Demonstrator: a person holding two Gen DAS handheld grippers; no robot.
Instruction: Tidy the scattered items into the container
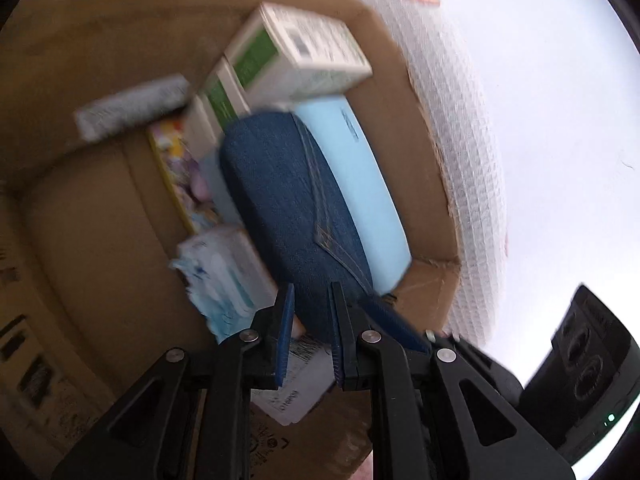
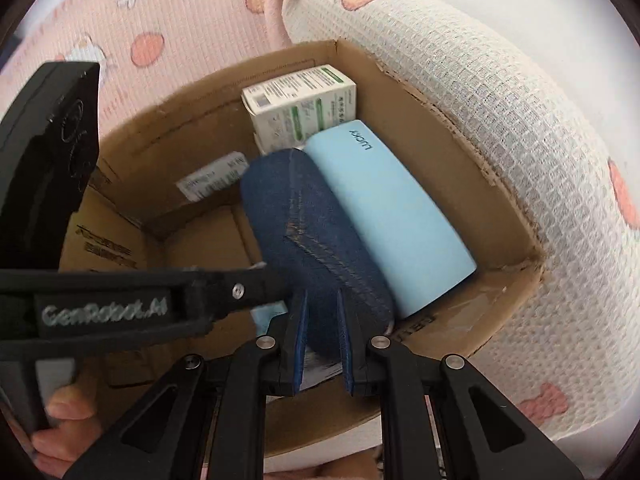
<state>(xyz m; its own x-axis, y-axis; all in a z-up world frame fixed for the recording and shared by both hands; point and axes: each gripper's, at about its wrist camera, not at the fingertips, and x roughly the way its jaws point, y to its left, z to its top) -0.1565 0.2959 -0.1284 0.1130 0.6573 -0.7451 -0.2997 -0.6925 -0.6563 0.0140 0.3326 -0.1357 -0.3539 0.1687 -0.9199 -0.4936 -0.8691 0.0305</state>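
Because the denim case [image 1: 288, 208] is long and rounded, it lies lengthwise inside the cardboard box [image 1: 424, 128], pressed against the light blue case [image 1: 360, 184] on its right. That packs the two neatly along the right wall. Its near end rises over a printed white packet [image 1: 296, 396], so it seems to rest tilted, not flat.

Your left gripper [image 1: 311, 304] hangs at that near end with its tongs narrowly parted. The case is far wider than the gap, so I judge it released and lying beyond the tips, though blur hides any contact. Your right gripper [image 2: 322, 312] is clenched with nothing visibly pinched, its tips just above the same end, well placed to nudge the case down.

Further out, the white and green cartons [image 1: 304, 52] are stacked at the far end, while a tissue pack [image 1: 224, 276] and a colourful booklet [image 1: 180, 172] fill the left of the case. The waffle blanket [image 2: 500, 128] surrounds the box.

The case hides the box floor beneath it. I cannot tell whether any items remain outside. Your hand [image 2: 60, 420] is cut off at the edge.
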